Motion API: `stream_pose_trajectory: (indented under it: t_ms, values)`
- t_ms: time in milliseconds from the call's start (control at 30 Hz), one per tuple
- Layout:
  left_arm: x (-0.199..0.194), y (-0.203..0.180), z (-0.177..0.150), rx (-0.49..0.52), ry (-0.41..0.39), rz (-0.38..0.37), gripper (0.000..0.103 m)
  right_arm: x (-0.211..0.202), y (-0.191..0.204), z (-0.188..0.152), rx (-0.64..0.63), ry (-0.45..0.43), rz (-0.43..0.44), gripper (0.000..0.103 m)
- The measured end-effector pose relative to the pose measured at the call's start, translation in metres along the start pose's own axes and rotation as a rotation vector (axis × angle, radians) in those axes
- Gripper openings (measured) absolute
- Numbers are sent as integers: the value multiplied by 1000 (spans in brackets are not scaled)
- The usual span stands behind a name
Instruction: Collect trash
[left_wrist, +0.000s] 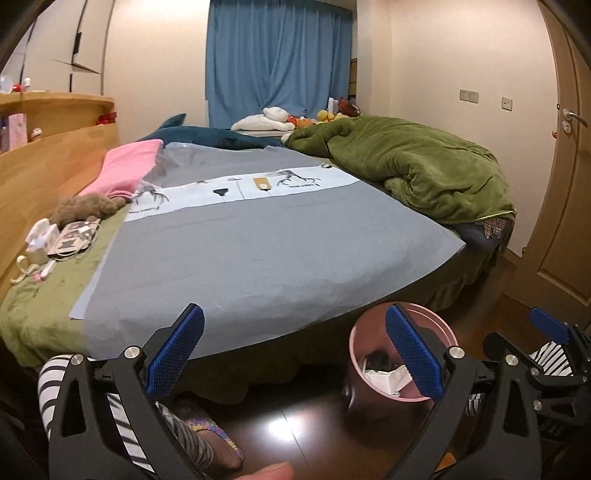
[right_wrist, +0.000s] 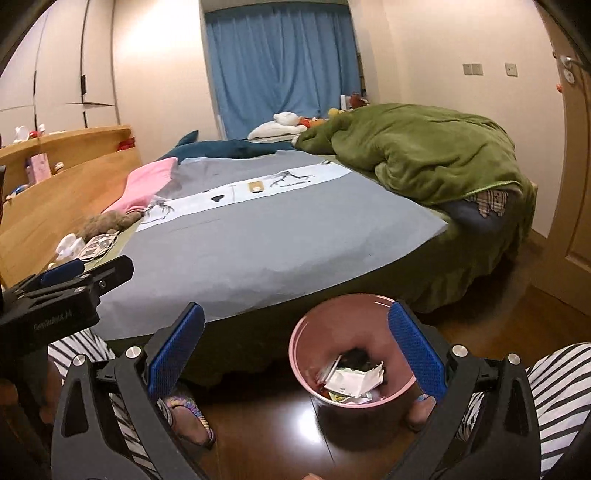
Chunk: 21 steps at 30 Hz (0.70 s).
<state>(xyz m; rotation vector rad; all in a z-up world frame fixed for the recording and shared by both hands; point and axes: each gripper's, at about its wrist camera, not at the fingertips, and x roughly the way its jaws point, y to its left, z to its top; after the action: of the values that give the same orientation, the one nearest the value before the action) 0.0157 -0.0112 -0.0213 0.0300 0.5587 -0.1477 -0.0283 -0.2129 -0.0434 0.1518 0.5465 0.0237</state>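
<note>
Standing on the glossy dark wood floor (right_wrist: 266, 435) at the foot of the bed (right_wrist: 258, 240), a round pink plastic bin (right_wrist: 306, 376) holds crumpled white paper and wrappers (right_wrist: 354, 380). The left gripper (left_wrist: 295, 358) has its fingers spread wide with nothing between them, their blue pads (left_wrist: 173, 354) ribbed with a fine grid. The right gripper (right_wrist: 295, 354) is likewise wide apart and empty, hovering above the bin. A smooth grey sheet (left_wrist: 240, 266) with a pale printed band lies flat across the bed, and a plush green blanket (left_wrist: 417, 162) is bunched at the far right. A soft pink cloth (left_wrist: 125, 170) lies by the curved wooden headboard (left_wrist: 44, 173). Striped trouser legs (right_wrist: 554, 384) and a foot in a woven sandal (right_wrist: 192, 417) flank the bin.
</note>
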Motion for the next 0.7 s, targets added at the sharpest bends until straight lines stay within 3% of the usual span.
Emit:
stream_pose_trajectory:
  t_ms: [700]
  values:
    - [-14,-6,-4,21,-23,4,95,-17,7,0,-37,-36,-16,98]
